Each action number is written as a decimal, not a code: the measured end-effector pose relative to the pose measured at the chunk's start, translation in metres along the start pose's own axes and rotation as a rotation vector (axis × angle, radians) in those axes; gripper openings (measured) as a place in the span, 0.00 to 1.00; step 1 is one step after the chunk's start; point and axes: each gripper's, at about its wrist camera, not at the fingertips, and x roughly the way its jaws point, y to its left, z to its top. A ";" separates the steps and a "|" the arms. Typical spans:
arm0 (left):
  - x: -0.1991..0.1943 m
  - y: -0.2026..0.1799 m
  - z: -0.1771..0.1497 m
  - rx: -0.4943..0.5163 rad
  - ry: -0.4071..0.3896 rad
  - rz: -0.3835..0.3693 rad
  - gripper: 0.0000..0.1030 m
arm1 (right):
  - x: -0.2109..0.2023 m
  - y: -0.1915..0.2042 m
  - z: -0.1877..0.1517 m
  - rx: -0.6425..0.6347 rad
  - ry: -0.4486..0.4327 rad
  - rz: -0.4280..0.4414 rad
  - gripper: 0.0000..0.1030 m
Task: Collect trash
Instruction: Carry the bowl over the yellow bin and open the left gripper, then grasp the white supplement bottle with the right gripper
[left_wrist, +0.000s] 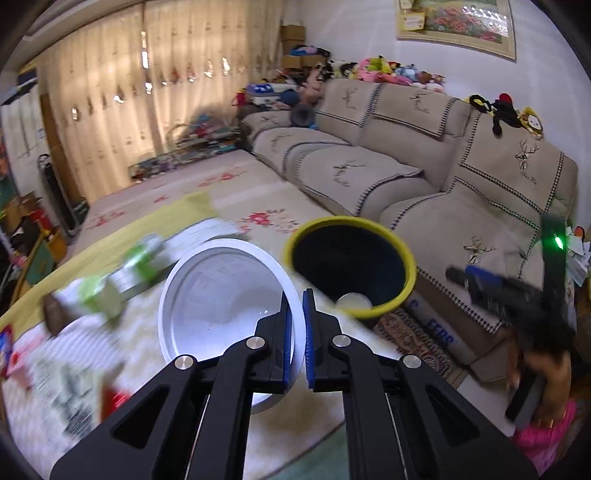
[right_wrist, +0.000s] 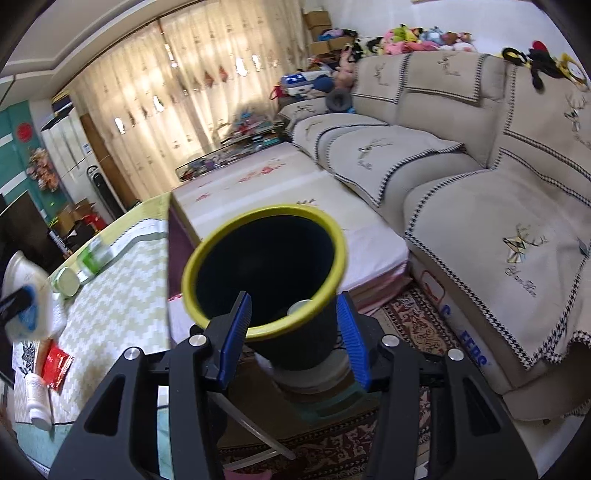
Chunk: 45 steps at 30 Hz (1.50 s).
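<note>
Left claw (left_wrist: 298, 295) is pinching the white bowl (left_wrist: 221, 295) rim beside the yellow-rimmed bin (right_wrist: 264, 266); right claw (right_wrist: 295, 325) is gripping that bin's wall.

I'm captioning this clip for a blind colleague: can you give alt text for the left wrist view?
The left gripper holds a white plastic bowl by its rim, jaws shut on it, beside an open black bin with a yellow rim. Behind are a blurred cluttered table and a beige sofa.
</note>
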 end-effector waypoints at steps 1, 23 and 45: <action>0.012 -0.006 0.007 0.000 0.011 -0.015 0.06 | 0.001 -0.007 0.000 0.012 0.001 -0.005 0.45; 0.229 -0.085 0.079 0.039 0.190 -0.012 0.33 | 0.022 -0.060 -0.007 0.099 0.061 -0.021 0.46; -0.062 0.051 -0.030 -0.208 -0.093 0.168 0.81 | 0.013 0.051 -0.034 -0.122 0.118 0.144 0.49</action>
